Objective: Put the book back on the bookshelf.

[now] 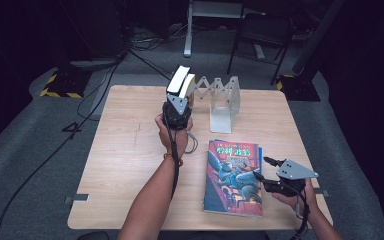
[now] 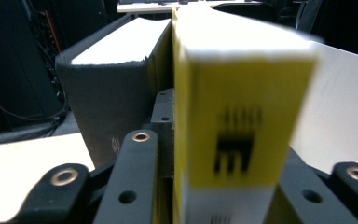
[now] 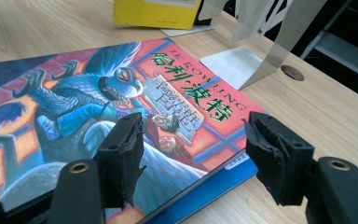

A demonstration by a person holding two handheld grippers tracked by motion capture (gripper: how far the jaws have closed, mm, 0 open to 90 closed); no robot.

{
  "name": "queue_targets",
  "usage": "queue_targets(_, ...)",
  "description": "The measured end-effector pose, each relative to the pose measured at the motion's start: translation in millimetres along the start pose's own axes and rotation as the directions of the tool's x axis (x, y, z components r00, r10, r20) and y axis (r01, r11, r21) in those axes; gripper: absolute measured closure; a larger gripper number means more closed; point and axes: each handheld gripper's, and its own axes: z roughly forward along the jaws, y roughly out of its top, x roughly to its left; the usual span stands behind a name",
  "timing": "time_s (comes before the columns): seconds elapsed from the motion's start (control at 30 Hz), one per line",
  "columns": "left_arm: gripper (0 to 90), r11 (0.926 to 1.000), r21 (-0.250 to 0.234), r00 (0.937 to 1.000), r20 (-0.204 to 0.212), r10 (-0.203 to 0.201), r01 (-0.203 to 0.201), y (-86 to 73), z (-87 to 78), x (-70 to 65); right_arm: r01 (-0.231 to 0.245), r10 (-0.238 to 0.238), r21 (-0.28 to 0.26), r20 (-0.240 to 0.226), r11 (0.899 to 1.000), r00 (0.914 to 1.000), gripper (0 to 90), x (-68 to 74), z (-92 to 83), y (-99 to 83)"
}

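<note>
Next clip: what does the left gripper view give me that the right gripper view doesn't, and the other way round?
Left gripper view: a dark grey book standing close against the book between the left gripper's fingers, white page edges up.
Right gripper view: an illustrated book lying flat on a blue book, the open right gripper over its near edge, and a metal book rack behind.
Shared: the yellow book, close up in the left gripper view and far off in the right one, and the wooden table.
</note>
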Motion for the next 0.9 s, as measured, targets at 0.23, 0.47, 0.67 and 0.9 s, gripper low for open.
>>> queue_targets(0.23, 63.6, 0.9997, -0.004, 0.9987, 0.044, 0.024, -0.024, -5.1, -6.2, 4.1, 0.000, -0.001, -0.010, -0.033, 1.000, 0.9995, 37.8, 0.8, -1.5, -0.1)
queue_targets(0.47, 50.1, 0.9995, 0.005, 0.9972, 0.068, 0.031, -0.031, -19.5, -17.4, 12.6, 0.015, -0.016, -0.027, -0.042, 1.000, 0.9990, 38.5, 2.4, -3.8, 0.1)
queue_targets(0.67, 51.4, 0.9971, 0.033, 0.9938, 0.090, 0.066, -0.069, -38.6, -25.9, 18.4, 0.011, -0.011, -0.020, -0.040, 1.000, 0.9992, 38.3, 1.7, -4.4, -1.8)
queue_targets(0.9, 62.5, 0.9910, 0.080, 0.9801, 0.176, 0.092, -0.107, -61.1, -32.1, 20.0, 0.025, -0.025, -0.021, -0.022, 0.999, 0.9994, 37.8, 2.2, -5.2, -1.3)
